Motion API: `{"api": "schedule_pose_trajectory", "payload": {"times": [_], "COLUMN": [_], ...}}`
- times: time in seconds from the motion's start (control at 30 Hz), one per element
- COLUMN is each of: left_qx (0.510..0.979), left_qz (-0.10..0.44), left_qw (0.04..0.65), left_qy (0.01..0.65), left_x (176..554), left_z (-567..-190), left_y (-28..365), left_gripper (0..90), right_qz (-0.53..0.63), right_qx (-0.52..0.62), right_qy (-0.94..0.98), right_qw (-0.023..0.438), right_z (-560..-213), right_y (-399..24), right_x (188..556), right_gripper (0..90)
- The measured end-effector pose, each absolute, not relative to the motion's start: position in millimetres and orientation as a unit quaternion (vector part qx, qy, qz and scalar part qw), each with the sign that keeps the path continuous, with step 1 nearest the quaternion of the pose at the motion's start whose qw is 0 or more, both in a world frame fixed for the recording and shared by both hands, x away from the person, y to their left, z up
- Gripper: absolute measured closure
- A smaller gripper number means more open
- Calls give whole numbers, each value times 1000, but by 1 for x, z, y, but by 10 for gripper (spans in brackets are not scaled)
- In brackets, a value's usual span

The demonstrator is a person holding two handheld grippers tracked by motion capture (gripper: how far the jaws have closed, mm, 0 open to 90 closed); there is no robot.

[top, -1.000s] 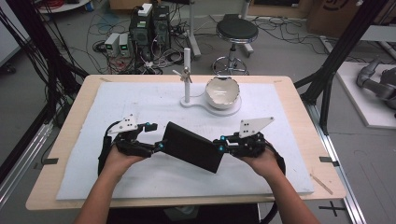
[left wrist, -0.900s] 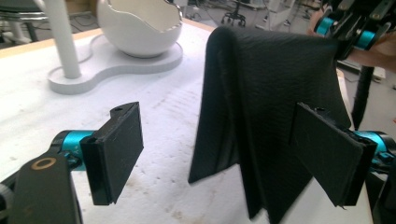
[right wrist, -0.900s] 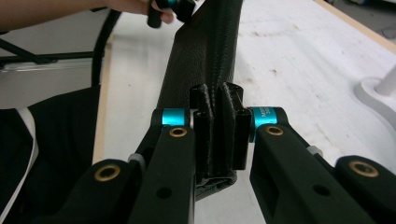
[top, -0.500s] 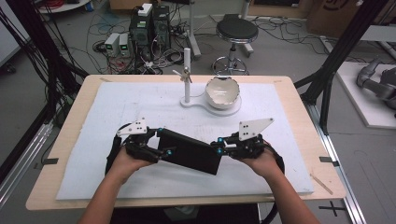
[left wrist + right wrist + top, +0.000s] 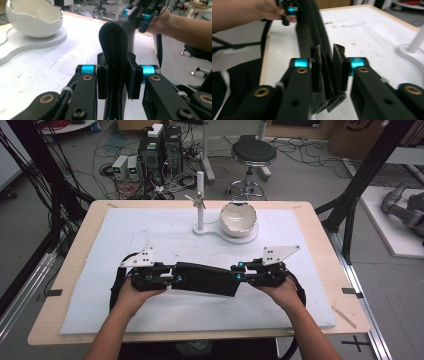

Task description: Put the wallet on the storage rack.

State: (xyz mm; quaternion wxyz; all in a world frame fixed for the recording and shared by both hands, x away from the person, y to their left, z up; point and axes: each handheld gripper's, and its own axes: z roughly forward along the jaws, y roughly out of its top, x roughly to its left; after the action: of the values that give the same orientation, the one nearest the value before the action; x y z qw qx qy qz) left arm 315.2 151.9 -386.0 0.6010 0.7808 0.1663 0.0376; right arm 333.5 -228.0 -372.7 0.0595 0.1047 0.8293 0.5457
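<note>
1. Change since the earlier frames. A second ago the left claw (image 5: 176,279) stood apart from the near corner of the black folded cloth (image 5: 207,279), and the cloth lay as a broad slanted panel. I now see the left claw closed in on the cloth's left end, and the cloth drawn into a long, narrow band. I judge this to mean that both ends are now secured and a fold or a two-handed carry is in hand.

2. Left claw. In the left gripper view its jaws are pressed onto the cloth, pinching several stacked layers between the pads. The cloth rises straight ahead of the claw, bulges into a rounded fold, then runs on toward the far hand. The white bowl (image 5: 33,18) on its white stand base (image 5: 30,41) lies ahead of this claw and to its left, well apart.

3. Cloth position. It spans the gap between the two claws, just above or on the white mat (image 5: 150,235) of the tabletop (image 5: 315,220); I cannot tell whether it touches.

4. Right claw (image 5: 237,275). In the right gripper view its jaws pinch the cloth's right end, the layered edge hanging just below the pads. The cloth extends directly ahead of this claw, edge up.
</note>
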Motion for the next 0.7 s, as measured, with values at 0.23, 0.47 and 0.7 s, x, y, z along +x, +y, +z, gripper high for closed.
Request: {"api": "schedule_pose_trajectory", "payload": {"times": [0.23,0.47,0.7], "left_qx": [788,792,806], "left_qz": [63,77,106], "left_qw": [588,580,558], "left_qy": [171,178,169], "left_x": [309,312,320], "left_z": [-374,-354,-313], "left_y": [158,160,152], "left_gripper": [754,754,754], "right_qz": [565,543,514], "right_qx": [154,185,196], "right_qy": [804,812,826], "right_qw": [105,109,120], "right_z": [-377,-382,-387], "right_y": [-234,-240,-248], "right_x": [329,333,323], "right_gripper": [460,362,309]}}
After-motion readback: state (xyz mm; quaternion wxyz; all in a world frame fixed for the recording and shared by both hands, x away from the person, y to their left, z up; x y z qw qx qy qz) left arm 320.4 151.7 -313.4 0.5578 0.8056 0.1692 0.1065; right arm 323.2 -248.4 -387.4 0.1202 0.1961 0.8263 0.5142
